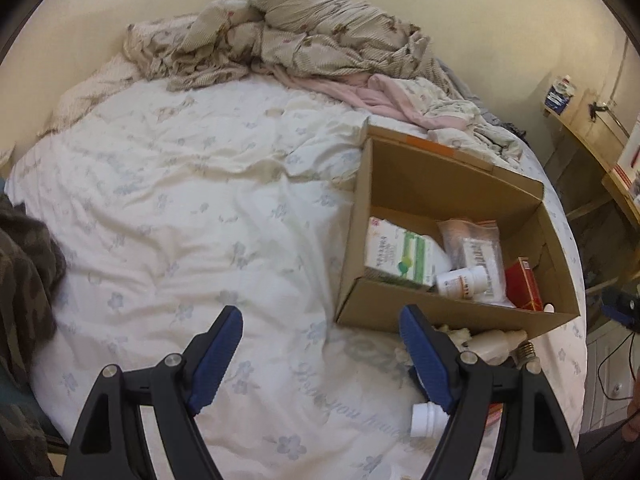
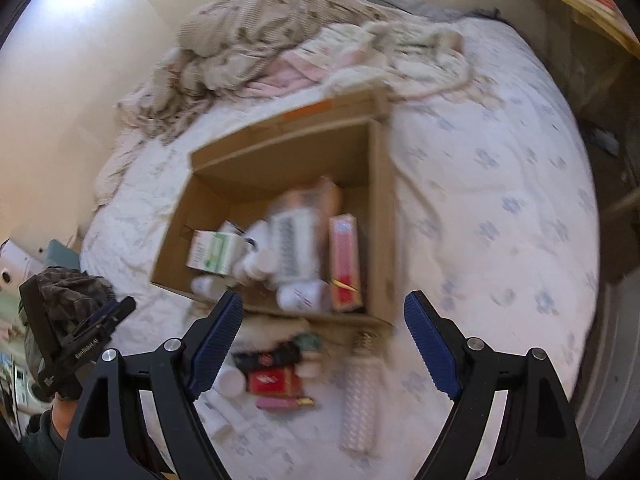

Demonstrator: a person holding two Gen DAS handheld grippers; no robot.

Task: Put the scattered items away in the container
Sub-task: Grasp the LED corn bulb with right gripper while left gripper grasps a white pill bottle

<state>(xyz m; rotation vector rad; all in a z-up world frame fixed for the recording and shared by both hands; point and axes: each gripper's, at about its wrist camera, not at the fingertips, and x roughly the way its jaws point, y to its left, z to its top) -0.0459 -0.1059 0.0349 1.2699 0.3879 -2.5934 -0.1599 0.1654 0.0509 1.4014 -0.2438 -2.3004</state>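
An open cardboard box [image 1: 400, 312] [image 2: 384, 208] stands on the bed and holds a green-and-white carton [image 1: 404, 256], a white pill bottle [image 1: 460, 282], a plastic bag and a red box [image 1: 524, 284]. My left gripper [image 1: 322, 356] is open and empty over the sheet, left of the box. Loose items lie before the box: a white bottle [image 1: 428, 420], a bulb [image 1: 500, 342]. My right gripper [image 2: 324, 344] is open and empty above a red packet [image 2: 272, 380], a pink tube [image 2: 284, 402], white bottles [image 2: 230, 382] and a long LED bulb [image 2: 360, 396]. The right wrist view is blurred.
A crumpled blanket [image 1: 288, 36] and pink cloth [image 1: 380, 92] are piled at the head of the bed. A wooden shelf [image 1: 600, 148] stands right of the bed. The left gripper shows at the left of the right wrist view [image 2: 76, 344]. A camouflage cloth [image 1: 24, 264] lies at the left edge.
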